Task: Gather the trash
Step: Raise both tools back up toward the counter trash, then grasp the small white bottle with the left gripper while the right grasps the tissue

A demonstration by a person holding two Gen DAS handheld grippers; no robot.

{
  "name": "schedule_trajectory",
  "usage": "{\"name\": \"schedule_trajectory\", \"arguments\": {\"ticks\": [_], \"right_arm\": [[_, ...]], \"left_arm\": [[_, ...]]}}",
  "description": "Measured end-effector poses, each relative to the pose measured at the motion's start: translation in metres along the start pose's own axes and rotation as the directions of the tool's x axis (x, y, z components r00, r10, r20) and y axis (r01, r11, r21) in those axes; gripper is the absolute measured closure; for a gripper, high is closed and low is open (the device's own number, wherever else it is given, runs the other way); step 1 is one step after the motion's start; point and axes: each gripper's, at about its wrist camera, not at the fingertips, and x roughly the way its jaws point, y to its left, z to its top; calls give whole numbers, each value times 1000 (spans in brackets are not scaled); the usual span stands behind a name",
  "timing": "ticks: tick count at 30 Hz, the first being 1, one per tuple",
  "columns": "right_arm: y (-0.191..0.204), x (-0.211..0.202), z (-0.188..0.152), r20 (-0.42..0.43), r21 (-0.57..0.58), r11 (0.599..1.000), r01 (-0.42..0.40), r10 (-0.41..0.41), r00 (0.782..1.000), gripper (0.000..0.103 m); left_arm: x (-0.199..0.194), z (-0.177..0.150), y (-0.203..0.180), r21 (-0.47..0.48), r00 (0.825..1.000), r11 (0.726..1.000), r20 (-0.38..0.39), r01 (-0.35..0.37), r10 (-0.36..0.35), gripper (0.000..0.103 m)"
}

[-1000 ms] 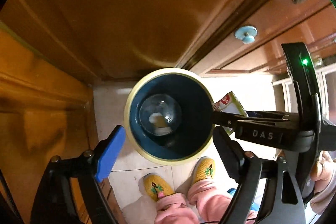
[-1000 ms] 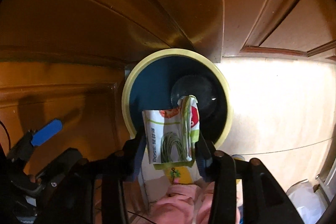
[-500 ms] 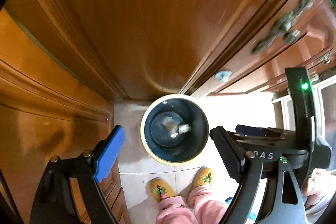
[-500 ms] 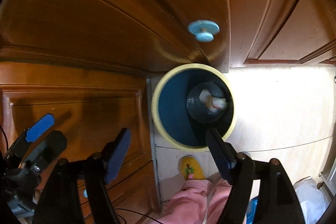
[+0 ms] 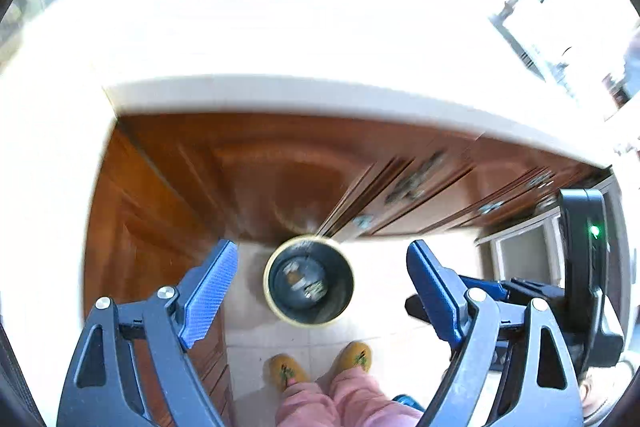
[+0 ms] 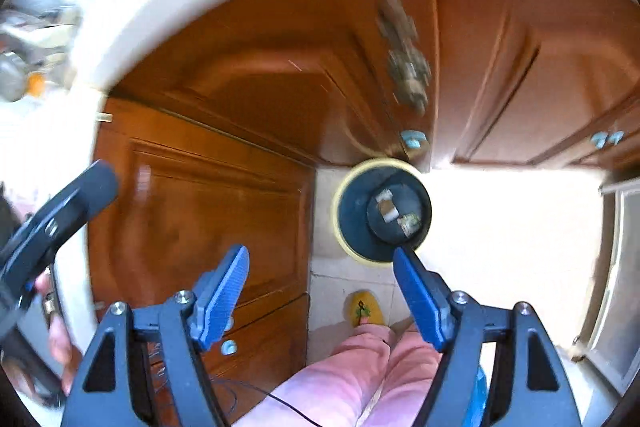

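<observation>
Both claws are seen high above the floor, pointing steeply down.

Left claw (image 5: 318, 285): blue pads are held wide apart; nothing is between them. Right claw (image 6: 322, 293): blue pads are likewise held wide apart, with nothing gripped.

Trash bin (image 5: 309, 281): a round bin with a dark blue inside and a pale yellow rim is seen from above, standing on the light tiled floor (image 5: 384, 259), close against the wooden cabinet doors (image 5: 272, 171). In the right wrist view the bin (image 6: 362, 211) lies just beyond the tip of the right-hand pad.

Trash (image 6: 409, 223): a crumpled printed wrapper is seen at the bottom of the bin, beside a paler scrap (image 6: 386, 205). In the left wrist view the same pieces (image 5: 304, 277) are blurred and cannot be told apart clearly.

Worktop (image 5: 304, 95): a pale edge is seen above the cabinets; its surface is overexposed and the items on it are not readable.

Person: pink trousers (image 6: 360, 379) and yellow slippers (image 5: 286, 371) are seen just in front of the bin. A hand (image 6: 56, 339) on the other claw's handle is seen at the left edge of the right wrist view.
</observation>
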Motion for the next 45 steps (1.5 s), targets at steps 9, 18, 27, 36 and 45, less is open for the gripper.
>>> {"name": "schedule_trajectory", "arguments": {"ticks": [9, 18, 27, 36, 45], "right_arm": [[68, -129, 6, 281, -102, 995, 12, 18, 960, 28], [102, -224, 31, 536, -117, 989, 89, -13, 844, 28], [106, -238, 76, 578, -141, 982, 127, -23, 816, 28], [80, -190, 179, 451, -237, 970, 53, 62, 890, 28], [42, -119, 273, 226, -305, 951, -41, 114, 967, 28]], "left_arm": [[-115, 59, -32, 151, 977, 988, 211, 8, -40, 13], [-192, 116, -35, 132, 929, 989, 353, 69, -112, 13], [-167, 164, -11, 30, 937, 999, 349, -15, 4, 13], [-78, 217, -2, -57, 973, 996, 215, -70, 81, 18], [25, 258, 5, -203, 995, 976, 46, -78, 89, 45]]}}
